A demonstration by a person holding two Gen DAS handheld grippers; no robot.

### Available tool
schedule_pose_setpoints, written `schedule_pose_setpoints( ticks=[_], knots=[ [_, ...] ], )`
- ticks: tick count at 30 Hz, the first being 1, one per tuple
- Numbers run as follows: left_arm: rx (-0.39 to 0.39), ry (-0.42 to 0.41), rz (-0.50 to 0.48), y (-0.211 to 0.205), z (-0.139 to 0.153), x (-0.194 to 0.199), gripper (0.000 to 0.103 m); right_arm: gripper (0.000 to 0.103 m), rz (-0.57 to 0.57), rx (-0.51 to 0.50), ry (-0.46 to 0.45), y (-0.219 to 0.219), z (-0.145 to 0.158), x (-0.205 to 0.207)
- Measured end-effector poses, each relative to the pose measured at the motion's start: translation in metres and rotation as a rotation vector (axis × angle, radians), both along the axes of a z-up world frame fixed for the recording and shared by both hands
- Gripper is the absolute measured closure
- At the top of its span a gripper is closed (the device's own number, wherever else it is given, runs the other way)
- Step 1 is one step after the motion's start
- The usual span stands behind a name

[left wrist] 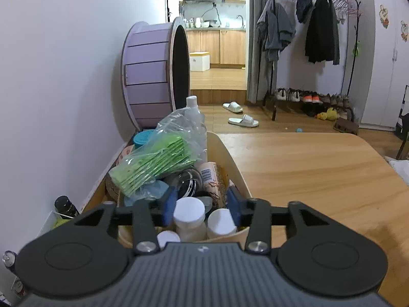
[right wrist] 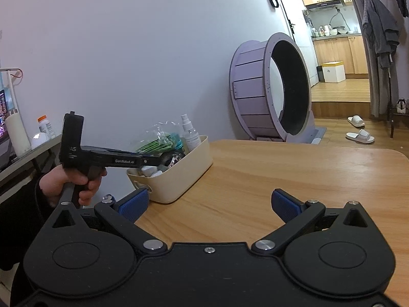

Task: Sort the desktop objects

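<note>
1. The left gripper (left wrist: 202, 206) sits low in the middle of the left wrist view, poised over the near end of the cream plastic storage bin (left wrist: 237, 168). Its blue-padded fingers (left wrist: 170, 204) stand partly apart and clamp nothing; a white-capped bottle (left wrist: 189, 211) shows between them from above, and whether the pads touch it cannot be told.
2. Two more white caps (left wrist: 221, 221) lie just beside that bottle at the bin's near end.
3. Further up the frame, the bin holds a clear plastic bag of green sachets (left wrist: 153, 163), a teal round lid (left wrist: 144, 138), a dark glass jar (left wrist: 189, 181) and a clear spray bottle with a white top (left wrist: 194, 112) standing upright at the far end.
4. In the right wrist view the same bin (right wrist: 184, 176) rests on the light wooden table (right wrist: 281, 174), left of centre, near the table's left edge.
5. The left gripper (right wrist: 163, 160) reaches into the bin from the left of that frame, held by a hand (right wrist: 74, 181) on its black handle.
6. The right gripper (right wrist: 209, 204) fills the bottom of its own view, its blue pads (right wrist: 134, 204) spread wide apart over bare tabletop, holding nothing, just right of the bin.
7. A large lilac wooden wheel (right wrist: 268, 89) stands against the white wall beyond the table.
</note>
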State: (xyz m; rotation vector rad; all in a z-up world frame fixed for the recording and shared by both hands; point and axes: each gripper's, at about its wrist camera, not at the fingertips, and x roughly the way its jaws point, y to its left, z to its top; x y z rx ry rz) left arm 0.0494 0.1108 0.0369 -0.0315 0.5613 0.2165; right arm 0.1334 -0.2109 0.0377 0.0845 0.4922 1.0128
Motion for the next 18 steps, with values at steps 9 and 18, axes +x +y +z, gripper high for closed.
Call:
schedule_pose_setpoints(
  ticks=[9, 18],
  knots=[
    [-0.043, -0.033, 0.011, 0.004, 0.010, -0.043, 0.024, 0.000, 0.031, 0.030, -0.008, 0.027, 0.003, -0.008],
    [-0.112, -0.060, 0.041, 0.003, -0.003, -0.064, 0.000, 0.000, 0.047, 0.009, -0.025, 0.060, 0.004, -0.012]
  ],
)
